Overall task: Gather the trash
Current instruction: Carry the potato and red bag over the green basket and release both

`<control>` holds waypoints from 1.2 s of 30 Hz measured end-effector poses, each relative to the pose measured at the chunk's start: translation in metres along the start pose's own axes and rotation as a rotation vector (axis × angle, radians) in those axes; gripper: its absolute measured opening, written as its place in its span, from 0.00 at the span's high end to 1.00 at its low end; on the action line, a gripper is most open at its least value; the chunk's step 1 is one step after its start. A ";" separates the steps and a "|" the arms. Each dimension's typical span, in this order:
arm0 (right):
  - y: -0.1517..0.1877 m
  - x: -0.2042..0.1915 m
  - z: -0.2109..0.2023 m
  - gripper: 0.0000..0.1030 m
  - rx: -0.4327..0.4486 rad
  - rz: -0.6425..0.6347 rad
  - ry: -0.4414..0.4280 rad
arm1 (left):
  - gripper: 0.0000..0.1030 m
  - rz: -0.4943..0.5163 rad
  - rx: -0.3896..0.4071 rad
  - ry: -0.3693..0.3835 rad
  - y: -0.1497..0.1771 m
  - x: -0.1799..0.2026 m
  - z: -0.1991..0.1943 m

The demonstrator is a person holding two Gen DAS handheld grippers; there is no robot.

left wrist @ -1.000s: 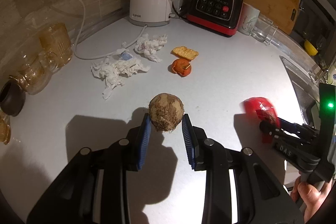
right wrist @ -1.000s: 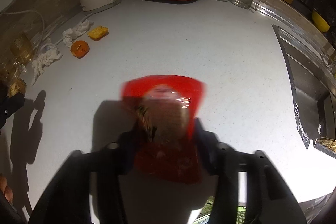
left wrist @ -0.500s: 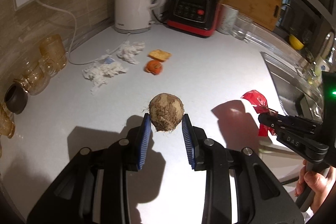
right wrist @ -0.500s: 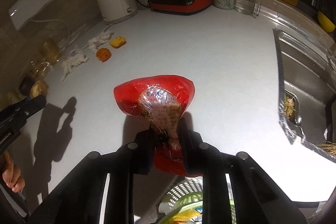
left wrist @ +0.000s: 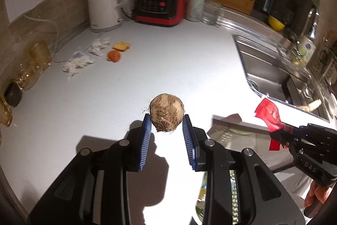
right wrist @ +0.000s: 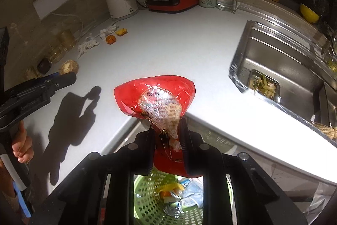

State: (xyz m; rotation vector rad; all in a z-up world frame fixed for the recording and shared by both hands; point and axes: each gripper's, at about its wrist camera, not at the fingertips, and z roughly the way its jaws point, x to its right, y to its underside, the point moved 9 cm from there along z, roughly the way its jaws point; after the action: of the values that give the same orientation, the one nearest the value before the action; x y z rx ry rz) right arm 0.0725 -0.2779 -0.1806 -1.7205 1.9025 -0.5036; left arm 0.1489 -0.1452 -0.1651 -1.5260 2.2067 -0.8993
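Observation:
My left gripper (left wrist: 166, 119) is shut on a round, rough brown root (left wrist: 166, 112), held in the air above the white counter (left wrist: 126, 88). My right gripper (right wrist: 167, 130) is shut on a crumpled red and clear plastic wrapper (right wrist: 155, 94), just past the counter's front edge. Under it stands a green perforated bin (right wrist: 147, 199) with several bits of trash inside. On the counter's far left lie crumpled tissues (left wrist: 78, 60), an orange peel (left wrist: 113, 55) and a yellow scrap (left wrist: 121, 46). In the left wrist view the wrapper (left wrist: 267, 112) shows at the right.
A white kettle (left wrist: 104, 1), a red and black blender (left wrist: 161, 3), a mug and a glass line the back wall. Amber glass jars (left wrist: 35, 60) stand at the left. A steel sink (left wrist: 267, 69) with scraps in its strainer lies to the right.
Both grippers have pulled back and up from the counter with their loads. The right jaws have tightened on the wrapper, and the green bin has come into view below them.

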 end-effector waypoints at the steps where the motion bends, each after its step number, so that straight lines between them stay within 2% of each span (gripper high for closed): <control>1: 0.005 0.003 -0.003 0.78 -0.002 0.006 -0.007 | 0.71 0.012 -0.003 0.009 0.003 0.009 -0.001; 4: 0.019 0.012 -0.012 0.78 -0.017 0.044 -0.048 | 0.71 0.047 -0.016 0.033 0.015 0.035 -0.003; 14: 0.068 0.047 -0.027 0.78 -0.072 0.087 -0.052 | 0.71 0.134 -0.120 0.159 0.081 0.118 0.004; 18: 0.088 0.054 -0.027 0.78 -0.102 0.092 -0.059 | 0.71 0.156 -0.158 0.181 0.105 0.138 0.012; 22: 0.101 0.057 -0.025 0.77 -0.121 0.094 -0.068 | 0.71 0.149 -0.229 0.217 0.126 0.153 0.026; 26: 0.109 0.060 -0.024 0.77 -0.136 0.095 -0.071 | 0.70 0.160 -0.248 0.214 0.136 0.159 0.029; 28: 0.112 0.061 -0.024 0.77 -0.140 0.099 -0.078 | 0.61 0.163 -0.252 0.216 0.137 0.163 0.029; 30: 0.114 0.061 -0.024 0.77 -0.145 0.104 -0.084 | 0.47 0.167 -0.250 0.212 0.137 0.163 0.027; 36: 0.115 0.062 -0.024 0.77 -0.147 0.102 -0.086 | 0.39 0.177 -0.231 0.197 0.136 0.163 0.021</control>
State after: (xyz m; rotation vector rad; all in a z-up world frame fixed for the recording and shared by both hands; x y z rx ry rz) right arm -0.0372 -0.3272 -0.2378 -1.6951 1.9960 -0.2528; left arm 0.0001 -0.2697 -0.2541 -1.3559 2.6189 -0.7920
